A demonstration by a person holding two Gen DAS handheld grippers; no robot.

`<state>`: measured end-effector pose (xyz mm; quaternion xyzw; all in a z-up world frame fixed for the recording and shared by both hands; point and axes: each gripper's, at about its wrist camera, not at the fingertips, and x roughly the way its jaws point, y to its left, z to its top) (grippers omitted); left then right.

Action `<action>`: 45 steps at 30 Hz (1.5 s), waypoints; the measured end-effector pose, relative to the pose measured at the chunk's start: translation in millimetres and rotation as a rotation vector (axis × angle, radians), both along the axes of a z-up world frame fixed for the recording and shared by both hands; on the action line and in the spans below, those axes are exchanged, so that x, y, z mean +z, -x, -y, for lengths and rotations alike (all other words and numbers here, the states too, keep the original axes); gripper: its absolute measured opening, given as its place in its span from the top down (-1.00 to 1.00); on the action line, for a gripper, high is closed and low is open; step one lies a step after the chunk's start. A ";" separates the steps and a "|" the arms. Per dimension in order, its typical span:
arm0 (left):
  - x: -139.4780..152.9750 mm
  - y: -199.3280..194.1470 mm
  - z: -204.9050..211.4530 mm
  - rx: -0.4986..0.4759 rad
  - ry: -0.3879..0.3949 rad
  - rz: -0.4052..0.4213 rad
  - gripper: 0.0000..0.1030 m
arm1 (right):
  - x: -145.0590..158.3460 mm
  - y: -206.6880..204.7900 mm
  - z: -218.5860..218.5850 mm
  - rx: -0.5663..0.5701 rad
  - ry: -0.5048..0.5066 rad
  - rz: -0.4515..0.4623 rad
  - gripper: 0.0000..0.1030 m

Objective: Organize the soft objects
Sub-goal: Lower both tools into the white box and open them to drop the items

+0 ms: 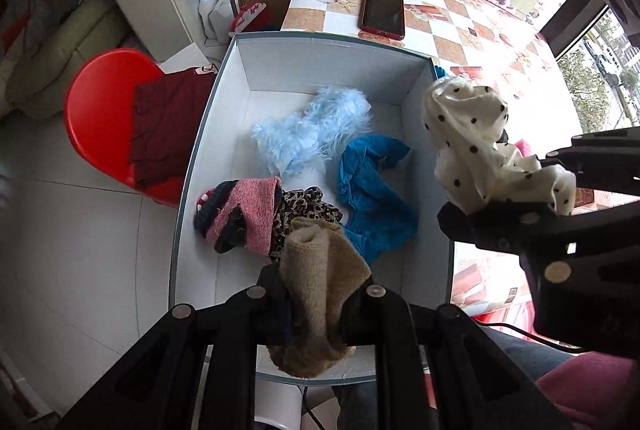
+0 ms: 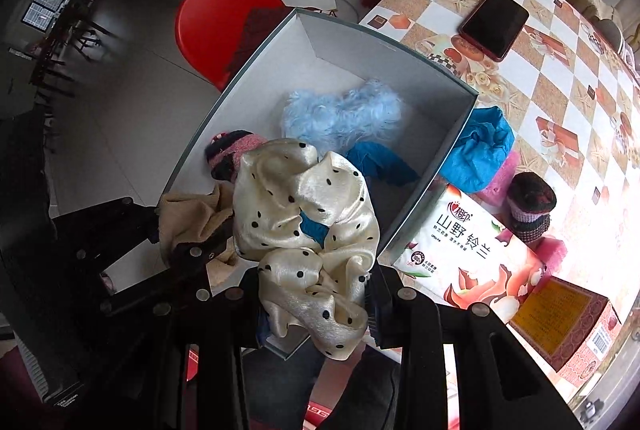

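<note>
The left gripper (image 1: 316, 304) is clamped on a tan knitted cloth (image 1: 320, 270), which bunches up between its black fingers and hangs over the near end of an open white box (image 1: 224, 78). The right gripper (image 2: 312, 306) is clamped on a cream satin scrunchie with black dots (image 2: 308, 214), held above the box's near right corner; in the left wrist view the same scrunchie (image 1: 472, 138) shows at the right, beside the box wall. Inside the box lie a fluffy light blue piece (image 1: 312, 126) toward the far end, a teal cloth (image 1: 372, 190) along the right wall, a pink and dark knitted item (image 1: 240, 214) by the left wall, and a leopard-print piece (image 1: 304, 210) just beside it, partly under the tan cloth. The box sits at the edge of a table with a checkered orange and white cover (image 1: 460, 14), where a dark phone (image 1: 382, 12) lies beyond the box. In the right wrist view more soft things lie on the table outside the box: another teal cloth (image 2: 480, 146) touching the box's right wall, a pink fuzzy item (image 2: 496, 178) and a dark knitted roll (image 2: 530, 206), next to a tissue pack (image 2: 472, 254). A red chair (image 1: 100, 110) with a maroon cloth (image 1: 168, 126) on it stands left of the box
</note>
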<state>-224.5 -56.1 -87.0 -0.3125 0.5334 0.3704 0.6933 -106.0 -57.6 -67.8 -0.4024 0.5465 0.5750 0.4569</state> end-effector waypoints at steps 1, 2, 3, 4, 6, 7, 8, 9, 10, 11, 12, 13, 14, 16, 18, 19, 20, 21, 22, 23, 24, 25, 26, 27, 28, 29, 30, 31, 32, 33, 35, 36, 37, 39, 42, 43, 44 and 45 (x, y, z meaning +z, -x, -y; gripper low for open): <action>-0.2 0.4 -0.2 0.002 0.001 0.001 0.65 | -0.2 -0.7 0.0 -0.003 0.000 -0.001 0.30; -0.6 0.8 -0.2 0.004 0.003 0.001 0.65 | -0.3 -1.2 -0.2 -0.007 0.001 -0.001 0.30; -1.0 1.0 -0.3 0.006 0.004 0.001 0.65 | -0.2 -1.6 -0.1 -0.011 0.002 -0.001 0.30; -1.5 1.5 -0.3 0.009 0.006 0.002 0.65 | -0.5 -2.2 0.0 -0.013 0.003 -0.001 0.30; -2.9 2.3 0.1 0.012 0.013 0.001 0.65 | -1.1 -2.7 0.1 -0.018 0.005 -0.001 0.30; -3.6 2.4 0.3 0.012 0.014 -0.001 0.65 | -1.5 -2.9 0.2 -0.019 0.007 -0.002 0.30; -3.9 2.2 0.7 0.012 0.016 -0.003 0.65 | -1.8 -2.8 0.3 -0.020 0.009 -0.003 0.30; -4.2 2.1 0.7 0.012 0.017 -0.003 0.64 | -2.0 -2.9 0.2 -0.021 0.010 -0.003 0.30; -4.3 2.0 0.7 0.012 0.017 -0.004 0.64 | -2.2 -3.0 0.0 -0.021 0.010 -0.003 0.30; -4.1 2.1 0.6 0.013 0.017 -0.004 0.64 | -2.4 -3.1 -0.3 -0.022 0.011 -0.003 0.30; -4.2 2.1 0.5 0.013 0.017 -0.004 0.64 | -2.2 -3.1 -0.1 -0.022 0.010 -0.003 0.30; -4.2 2.1 0.5 0.012 0.017 -0.004 0.64 | -2.2 -3.1 -0.1 -0.022 0.009 -0.001 0.30; -4.3 2.1 0.5 0.013 0.017 -0.004 0.64 | -2.4 -3.1 -0.2 -0.022 0.010 -0.001 0.30; -4.5 2.6 0.3 0.016 0.019 -0.003 0.64 | -2.6 -3.1 -0.4 -0.022 0.010 0.000 0.30; -4.6 2.8 0.4 0.016 0.019 -0.004 0.64 | -2.4 -3.1 -0.5 -0.022 0.011 -0.002 0.30; -4.8 2.9 0.5 0.017 0.019 -0.005 0.64 | -2.3 -3.1 -0.6 -0.022 0.011 -0.002 0.29; -4.9 2.9 0.7 0.016 0.020 -0.005 0.64 | -2.4 -3.4 -0.8 -0.024 0.011 -0.002 0.29; -4.9 2.7 0.7 0.017 0.020 -0.005 0.64 | -2.4 -3.5 -0.7 -0.024 0.010 -0.001 0.29; -5.2 2.8 0.7 0.017 0.020 -0.005 0.64 | -2.2 -3.6 -0.8 -0.024 0.010 -0.001 0.29; -5.9 3.0 1.0 0.018 0.020 -0.005 0.64 | -2.0 -3.7 -1.0 -0.025 0.009 -0.001 0.29; -5.9 3.1 0.9 0.018 0.021 -0.005 0.64 | -1.9 -3.7 -1.1 -0.025 0.008 0.000 0.29; -6.1 3.3 0.7 0.019 0.021 -0.006 0.64 | -1.7 -3.8 -1.2 -0.026 0.007 -0.001 0.30; -6.4 3.5 0.9 0.020 0.022 -0.006 0.64 | -1.6 -4.0 -1.3 -0.026 0.006 -0.001 0.30; -6.6 3.4 1.0 0.021 0.022 -0.008 0.64 | -1.4 -4.3 -1.7 -0.028 0.005 -0.001 0.29; -6.8 3.5 1.0 0.022 0.022 -0.008 0.64 | -1.3 -4.5 -1.9 -0.028 0.004 0.000 0.29; -6.9 3.8 1.0 0.023 0.021 -0.009 0.64 | -1.1 -4.5 -2.2 -0.029 0.003 0.000 0.29; -6.9 3.7 1.0 0.024 0.021 -0.010 0.64 | -1.0 -4.2 -2.3 -0.028 0.003 0.001 0.29; -6.8 3.6 1.1 0.025 0.022 -0.010 0.64 | -1.0 -3.9 -2.2 -0.027 0.003 0.001 0.29; -7.0 3.7 1.2 0.025 0.021 -0.011 0.64 | -0.9 -3.7 -2.1 -0.026 0.003 0.001 0.30; -6.8 3.5 0.9 0.025 0.021 -0.011 0.64 | -0.8 -3.4 -2.1 -0.024 0.002 0.002 0.30; -6.8 3.4 0.9 0.025 0.021 -0.011 0.64 | -0.8 -2.8 -2.5 -0.022 0.001 0.003 0.29; -6.7 3.4 0.9 0.025 0.021 -0.011 0.64 | -0.7 -2.5 -2.6 -0.021 -0.001 0.004 0.29; -6.8 3.7 1.0 0.026 0.020 -0.010 0.64 | -0.6 -2.4 -2.8 -0.021 -0.002 0.004 0.29; -5.9 5.0 1.5 0.029 0.017 -0.001 0.56 | -0.5 -2.5 -3.2 -0.021 -0.005 0.005 0.29; -3.2 5.0 1.7 0.030 0.002 0.007 -0.02 | -0.7 -2.9 -4.9 -0.021 -0.006 0.001 0.17; -1.8 4.5 2.2 0.028 -0.007 0.008 -0.24 | -0.3 -3.0 -5.2 -0.022 -0.007 0.002 -0.12; -0.4 3.9 2.7 0.027 -0.017 0.008 -0.32 | 0.4 -3.3 -5.7 -0.023 -0.011 0.002 -0.20; 0.9 3.1 3.2 0.024 -0.023 0.009 -0.42 | 1.2 -3.6 -6.3 -0.023 -0.015 0.001 -0.21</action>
